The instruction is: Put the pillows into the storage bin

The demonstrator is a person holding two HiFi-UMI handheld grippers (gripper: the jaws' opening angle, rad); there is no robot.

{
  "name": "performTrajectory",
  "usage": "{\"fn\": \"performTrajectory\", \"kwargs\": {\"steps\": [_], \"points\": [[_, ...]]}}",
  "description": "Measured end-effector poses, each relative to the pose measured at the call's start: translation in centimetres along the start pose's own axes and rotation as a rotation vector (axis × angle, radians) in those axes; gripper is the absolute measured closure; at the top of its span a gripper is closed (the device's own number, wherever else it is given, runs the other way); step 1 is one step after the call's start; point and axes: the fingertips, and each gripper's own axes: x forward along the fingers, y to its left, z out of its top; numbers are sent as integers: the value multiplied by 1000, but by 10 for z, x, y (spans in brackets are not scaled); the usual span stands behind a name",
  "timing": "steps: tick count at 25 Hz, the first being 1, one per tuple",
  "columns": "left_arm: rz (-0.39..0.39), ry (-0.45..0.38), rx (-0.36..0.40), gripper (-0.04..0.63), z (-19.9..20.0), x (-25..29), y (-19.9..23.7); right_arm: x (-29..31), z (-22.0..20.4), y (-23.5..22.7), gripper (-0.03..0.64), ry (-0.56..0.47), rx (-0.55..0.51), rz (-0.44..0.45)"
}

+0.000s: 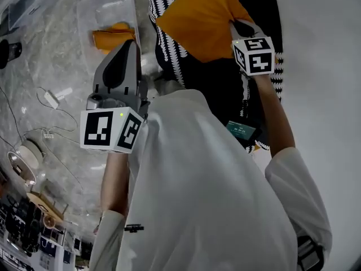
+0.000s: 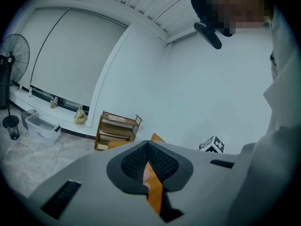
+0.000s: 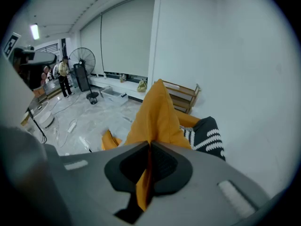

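My right gripper (image 1: 238,26) (image 3: 150,146) is shut on the edge of an orange pillow (image 1: 194,16) (image 3: 157,112), which hangs raised in front of me. Below it lies a black pillow with white stripes (image 1: 221,89) (image 3: 208,136). A clear storage bin (image 1: 107,7) stands on the marble floor with another orange pillow (image 1: 113,37) (image 3: 109,139) inside. My left gripper (image 1: 132,43) (image 2: 148,149) hovers level at the left, apart from the held pillow. Its pads meet, and a thin orange sliver shows in the slit; whether that is pinched fabric I cannot tell.
A wooden shelf (image 2: 117,131) (image 3: 184,95) stands against the white wall. A fan (image 3: 82,60) and a small clear box (image 2: 42,127) stand by the window. Cables and a white adapter (image 1: 52,99) lie on the floor at left. People (image 3: 61,74) stand far off.
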Motion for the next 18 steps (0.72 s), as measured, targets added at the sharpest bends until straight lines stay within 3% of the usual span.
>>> {"fn": "performTrajectory", "kwargs": {"steps": [10, 18], "points": [[97, -63, -50, 594, 21, -74, 62, 14, 91, 141, 597, -69, -125, 188], [159, -87, -83, 594, 19, -121, 104, 34, 119, 218, 597, -67, -220, 226]]}}
